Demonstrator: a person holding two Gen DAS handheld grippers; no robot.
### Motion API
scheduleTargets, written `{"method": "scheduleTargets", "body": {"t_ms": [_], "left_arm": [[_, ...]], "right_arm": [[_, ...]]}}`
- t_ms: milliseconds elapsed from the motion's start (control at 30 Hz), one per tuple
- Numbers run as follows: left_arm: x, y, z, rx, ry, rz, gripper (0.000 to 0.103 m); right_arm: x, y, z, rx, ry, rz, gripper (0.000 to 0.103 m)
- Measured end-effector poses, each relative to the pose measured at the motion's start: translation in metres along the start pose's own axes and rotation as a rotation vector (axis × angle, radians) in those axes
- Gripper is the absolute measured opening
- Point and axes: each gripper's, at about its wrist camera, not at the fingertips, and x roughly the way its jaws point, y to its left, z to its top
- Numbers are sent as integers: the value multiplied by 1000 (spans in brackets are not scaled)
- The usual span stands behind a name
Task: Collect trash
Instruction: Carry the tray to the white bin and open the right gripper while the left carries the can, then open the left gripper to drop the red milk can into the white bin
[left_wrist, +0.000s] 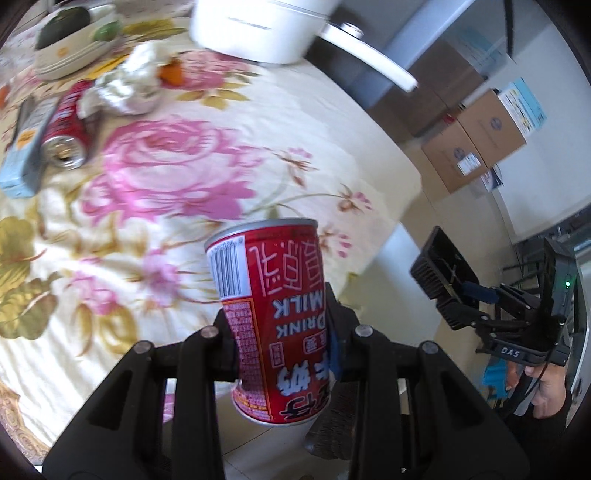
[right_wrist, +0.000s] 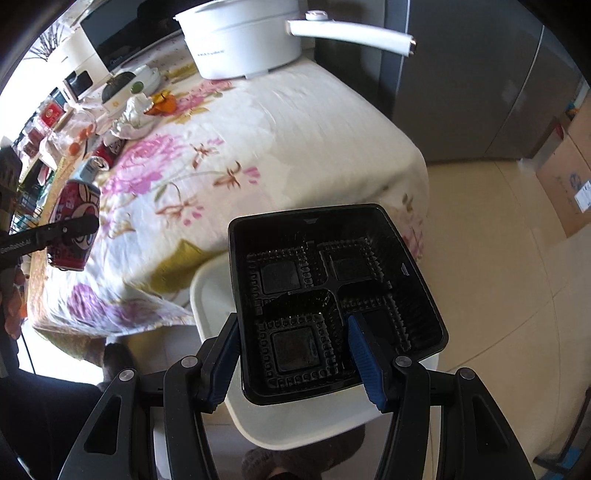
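Observation:
My left gripper (left_wrist: 282, 343) is shut on a red milk drink can (left_wrist: 273, 314), held upside down above the table's near edge; the can also shows in the right wrist view (right_wrist: 74, 225). My right gripper (right_wrist: 291, 358) is shut on a black plastic compartment tray (right_wrist: 332, 295), held over a white bin (right_wrist: 210, 291) beside the table; the tray also shows in the left wrist view (left_wrist: 443, 273). On the floral tablecloth (left_wrist: 207, 162) lie another red can (left_wrist: 68, 125), crumpled white wrapping (left_wrist: 129, 85), orange peel (left_wrist: 171, 72) and a blue carton (left_wrist: 26, 147).
A white pot with a long handle (right_wrist: 243, 40) stands at the table's far edge. A bowl of green fruit (left_wrist: 70, 37) is at the far left. Cardboard boxes (left_wrist: 476, 144) and a grey cabinet (right_wrist: 461, 92) stand on the floor to the right.

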Motion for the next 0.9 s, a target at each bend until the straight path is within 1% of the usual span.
{"method": "scheduleTargets", "body": {"t_ms": [67, 100, 133, 167, 200, 267, 400, 533, 900], "left_arm": [[6, -13, 0, 27, 7, -8, 36], [9, -18, -1, 36, 10, -11, 36], [11, -22, -1, 44, 12, -14, 36], [15, -27, 0, 54, 15, -17, 36], [18, -33, 0, 66, 18, -21, 36], [23, -42, -1, 84, 24, -28, 36], [35, -62, -4, 131, 36, -31, 36], [51, -81, -6, 173, 58, -38, 36], [90, -118, -15, 266, 127, -56, 36]], "right_arm": [[2, -3, -3, 5, 6, -1, 60], [2, -5, -4, 13, 8, 6, 63], [2, -7, -5, 23, 8, 13, 63], [3, -9, -5, 33, 11, 22, 66], [3, -12, -6, 43, 17, 27, 72], [2, -16, -7, 55, 15, 22, 78], [-1, -26, -9, 78, 9, 34, 78], [-3, -36, -13, 88, 4, 22, 78], [-5, -68, -28, 155, 3, 10, 78]]}}
